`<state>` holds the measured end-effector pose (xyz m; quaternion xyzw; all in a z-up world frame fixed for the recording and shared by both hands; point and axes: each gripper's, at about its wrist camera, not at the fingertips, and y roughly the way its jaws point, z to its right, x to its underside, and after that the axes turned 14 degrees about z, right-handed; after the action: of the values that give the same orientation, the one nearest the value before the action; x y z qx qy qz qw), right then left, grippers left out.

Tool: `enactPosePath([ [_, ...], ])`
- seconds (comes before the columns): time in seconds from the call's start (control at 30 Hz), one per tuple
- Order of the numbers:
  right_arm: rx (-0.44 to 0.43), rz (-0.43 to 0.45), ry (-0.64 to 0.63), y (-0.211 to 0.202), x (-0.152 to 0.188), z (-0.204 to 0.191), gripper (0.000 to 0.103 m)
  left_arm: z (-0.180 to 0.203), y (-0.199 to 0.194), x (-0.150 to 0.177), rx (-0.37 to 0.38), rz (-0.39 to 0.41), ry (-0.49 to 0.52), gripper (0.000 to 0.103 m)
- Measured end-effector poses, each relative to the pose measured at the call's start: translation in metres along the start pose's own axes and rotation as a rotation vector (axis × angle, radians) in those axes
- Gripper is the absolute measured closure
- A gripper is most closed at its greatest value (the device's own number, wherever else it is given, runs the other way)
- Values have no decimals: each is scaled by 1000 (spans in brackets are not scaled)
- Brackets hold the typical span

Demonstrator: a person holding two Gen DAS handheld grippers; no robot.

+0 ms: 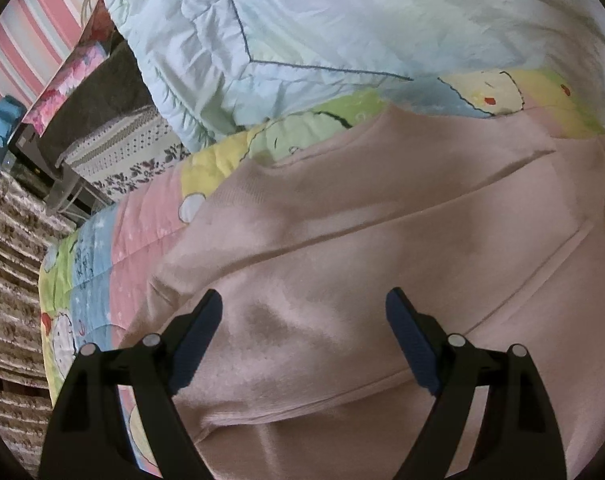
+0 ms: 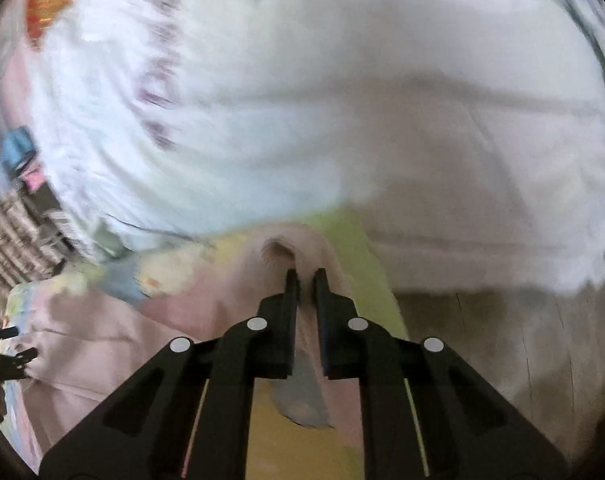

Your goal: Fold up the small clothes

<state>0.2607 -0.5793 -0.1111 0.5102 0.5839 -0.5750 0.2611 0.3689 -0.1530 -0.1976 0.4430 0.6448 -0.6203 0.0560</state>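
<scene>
A pale pink garment (image 1: 362, 248) lies spread on a colourful cartoon bedsheet (image 1: 98, 268). My left gripper (image 1: 304, 304) is open just above the garment's near part, its jaws wide apart and empty. My right gripper (image 2: 305, 278) is shut on a fold of the pink garment (image 2: 298, 248) and lifts that part off the sheet. The rest of the garment (image 2: 102, 344) trails to the left in the right wrist view, which is blurred. The left gripper's fingertips (image 2: 6, 352) show at that view's left edge.
A pale blue quilted duvet (image 1: 302, 20) is bunched at the far side of the bed. The bed's left edge drops to a brown patterned rug (image 1: 10, 260). A stool with a floral cover (image 1: 118, 152) and pink striped wall stand beyond.
</scene>
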Motion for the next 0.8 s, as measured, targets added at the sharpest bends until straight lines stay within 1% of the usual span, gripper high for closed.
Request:
enactPosePath([
  [0.03, -42, 18, -2, -5, -5, -10, 94, 0, 0, -1, 0, 2, 1, 19],
  [0.1, -153, 33, 14, -9, -12, -37, 94, 0, -1, -1, -6, 1, 6, 19],
  [0.23, -367, -3, -17, -15, -5, -103, 94, -6, -5, 1, -29, 8, 16, 19],
  [0.4, -603, -113, -105, -16, 30, -200, 94, -25, -18, 4, -31, 21, -27, 19],
  [0.47, -706, -199, -121, -13, 53, -241, 94, -33, -24, 4, -28, 34, -50, 19],
  [0.5, -720, -230, -135, -4, 62, -256, 94, -38, -28, 5, -22, 41, -66, 19],
  [0.57, -718, -294, -186, 11, 88, -282, 93, -45, -34, 7, -18, 49, -89, 19],
  [0.6, -718, -294, -186, 11, 88, -282, 93, -49, -37, 9, -17, 54, -100, 19],
  [0.63, -714, -337, -198, 20, 104, -289, 92, -55, -41, 12, -17, 59, -114, 19],
  [0.67, -700, -376, -207, 29, 117, -294, 89, -59, -44, 14, -18, 60, -121, 19],
  [0.73, -670, -429, -215, 40, 134, -296, 85, -68, -48, 19, -22, 59, -137, 19],
  [0.8, -658, -430, -211, 37, 129, -299, 83, -79, -54, 27, -28, 57, -150, 19],
])
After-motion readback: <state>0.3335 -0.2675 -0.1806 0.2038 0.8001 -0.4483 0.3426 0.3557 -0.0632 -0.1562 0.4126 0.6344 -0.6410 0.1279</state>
